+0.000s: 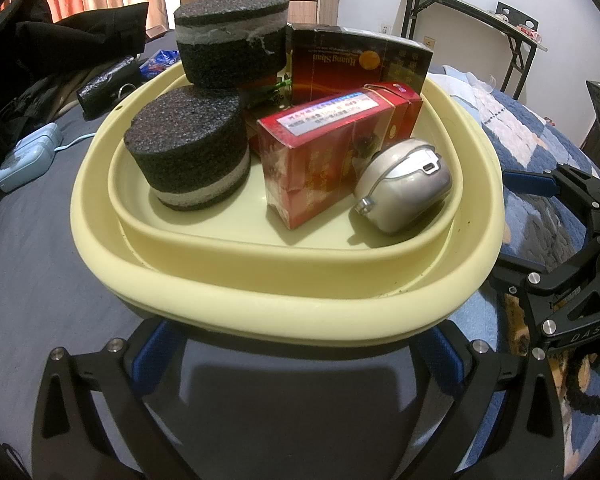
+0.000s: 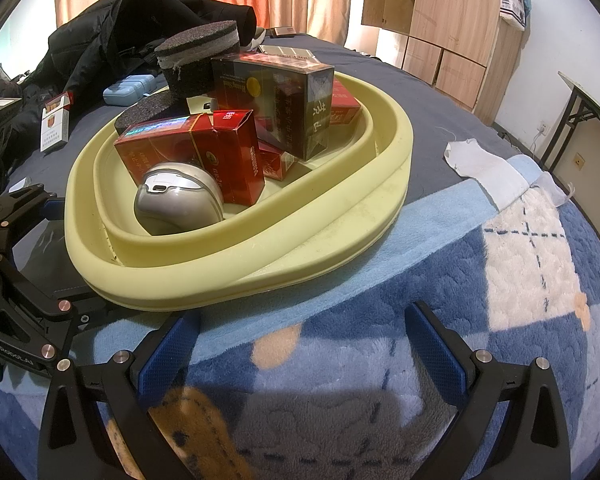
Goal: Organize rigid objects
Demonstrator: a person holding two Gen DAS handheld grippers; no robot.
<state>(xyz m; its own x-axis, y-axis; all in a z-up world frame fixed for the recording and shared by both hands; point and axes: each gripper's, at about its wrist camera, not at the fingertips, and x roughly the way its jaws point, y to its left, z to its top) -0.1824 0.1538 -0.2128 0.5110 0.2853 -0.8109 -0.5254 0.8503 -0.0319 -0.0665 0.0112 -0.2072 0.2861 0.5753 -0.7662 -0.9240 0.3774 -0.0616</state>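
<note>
Sitting ahead of both fingers: cream basin [image 1: 284, 304] holding cigarette boxes [image 1: 324, 152], silver mouse [image 1: 404, 188]; left gripper [image 1: 296, 360] open, empty; right gripper [image 2: 300, 352] open, empty.

A matt, smooth, pale yellow plastic basin [image 1: 284, 304] is holding rough, grainy black foam discs [image 1: 188, 148], glossy red cardboard cartons [image 1: 324, 152] and a shiny silver plastic mouse [image 1: 404, 188]. A fluffy fleece blanket [image 2: 440, 280] is covering the bed's near edge.

Black grippers [image 1: 300, 360] (blue pads [image 2: 436, 348]; silver screws)
</note>
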